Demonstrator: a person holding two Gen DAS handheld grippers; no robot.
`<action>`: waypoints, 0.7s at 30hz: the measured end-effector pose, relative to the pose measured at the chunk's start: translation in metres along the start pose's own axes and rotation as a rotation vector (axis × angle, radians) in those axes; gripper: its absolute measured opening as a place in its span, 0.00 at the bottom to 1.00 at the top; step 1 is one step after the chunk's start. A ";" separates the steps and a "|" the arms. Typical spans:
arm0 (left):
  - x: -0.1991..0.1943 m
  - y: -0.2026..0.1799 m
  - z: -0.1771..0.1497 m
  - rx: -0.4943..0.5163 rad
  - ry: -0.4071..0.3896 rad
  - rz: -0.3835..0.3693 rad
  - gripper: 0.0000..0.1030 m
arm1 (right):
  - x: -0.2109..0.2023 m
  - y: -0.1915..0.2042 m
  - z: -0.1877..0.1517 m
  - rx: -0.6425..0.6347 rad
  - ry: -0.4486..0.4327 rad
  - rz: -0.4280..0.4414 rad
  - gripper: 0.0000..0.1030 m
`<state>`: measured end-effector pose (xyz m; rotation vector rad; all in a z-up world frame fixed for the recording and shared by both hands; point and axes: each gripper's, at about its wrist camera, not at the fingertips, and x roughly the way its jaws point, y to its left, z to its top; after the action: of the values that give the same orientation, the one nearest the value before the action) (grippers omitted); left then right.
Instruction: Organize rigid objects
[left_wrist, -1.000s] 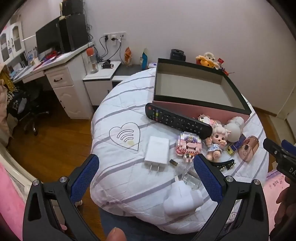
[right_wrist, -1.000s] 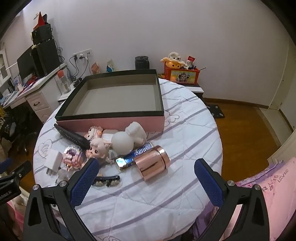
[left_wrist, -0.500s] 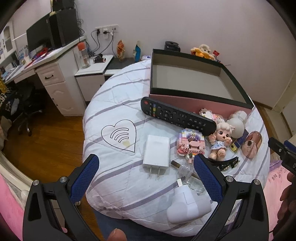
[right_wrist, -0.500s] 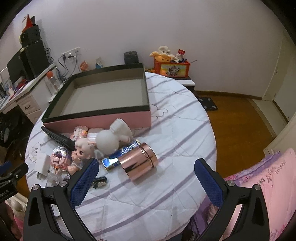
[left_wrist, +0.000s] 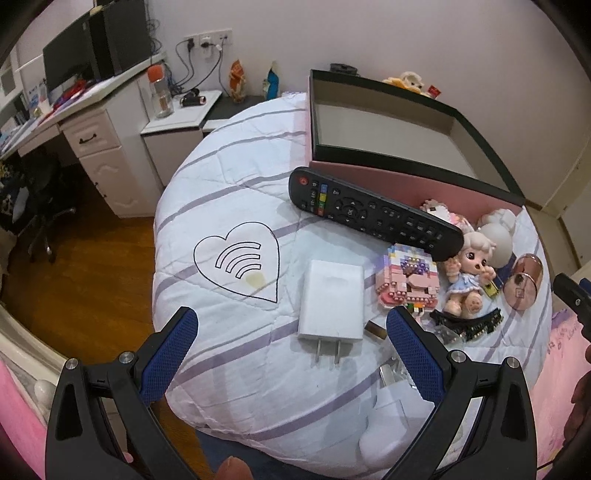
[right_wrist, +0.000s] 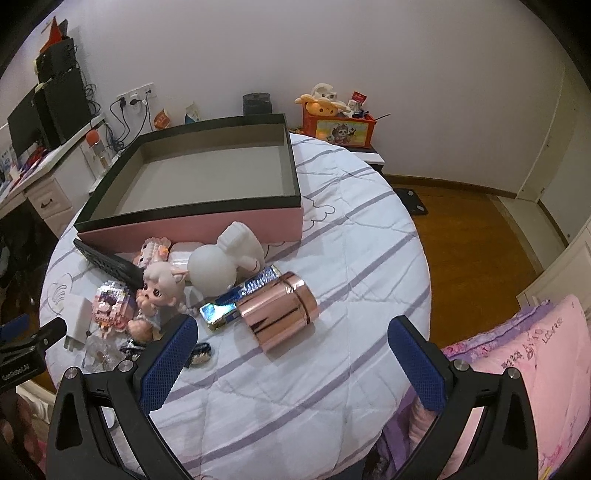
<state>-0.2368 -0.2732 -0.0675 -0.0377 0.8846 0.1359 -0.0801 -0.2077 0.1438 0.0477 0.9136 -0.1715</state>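
Note:
An empty pink box with a black rim (left_wrist: 406, 184) (right_wrist: 192, 225) sits at the back of a round table. In front of it lie a black remote (left_wrist: 373, 212), a white charger (left_wrist: 330, 301), a pink brick figure (left_wrist: 408, 280), a doll (left_wrist: 467, 269) (right_wrist: 157, 291), a white figurine (right_wrist: 221, 260), a rose-gold canister (right_wrist: 277, 310) (left_wrist: 522, 286) and a shiny blue bar (right_wrist: 240, 291). My left gripper (left_wrist: 291, 350) is open just above the charger. My right gripper (right_wrist: 291, 363) is open, in front of the canister.
The table has a white quilted cover with purple stripes (right_wrist: 332, 258). A black hair clip (left_wrist: 465, 323) and a white plug (left_wrist: 384, 435) lie near the front edge. A desk with a monitor (left_wrist: 74, 66) stands left. An orange toy box (right_wrist: 340, 127) stands behind the table.
Both grippers have moved closer to the table. The left one now hangs over the charger and the right one is nearer the canister. Both stay open.

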 end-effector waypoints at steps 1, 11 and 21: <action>-0.002 -0.006 0.004 -0.011 0.003 0.004 1.00 | 0.003 0.000 0.003 -0.006 0.002 0.006 1.00; -0.010 -0.027 0.136 -0.030 0.034 0.052 1.00 | 0.018 -0.002 0.014 -0.009 -0.002 0.074 1.00; -0.080 -0.037 0.227 -0.058 -0.083 0.048 1.00 | -0.019 0.008 0.018 -0.015 -0.096 0.132 1.00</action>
<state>-0.1069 -0.2978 0.1374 -0.0644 0.7987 0.2061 -0.0762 -0.1996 0.1692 0.0851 0.8131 -0.0439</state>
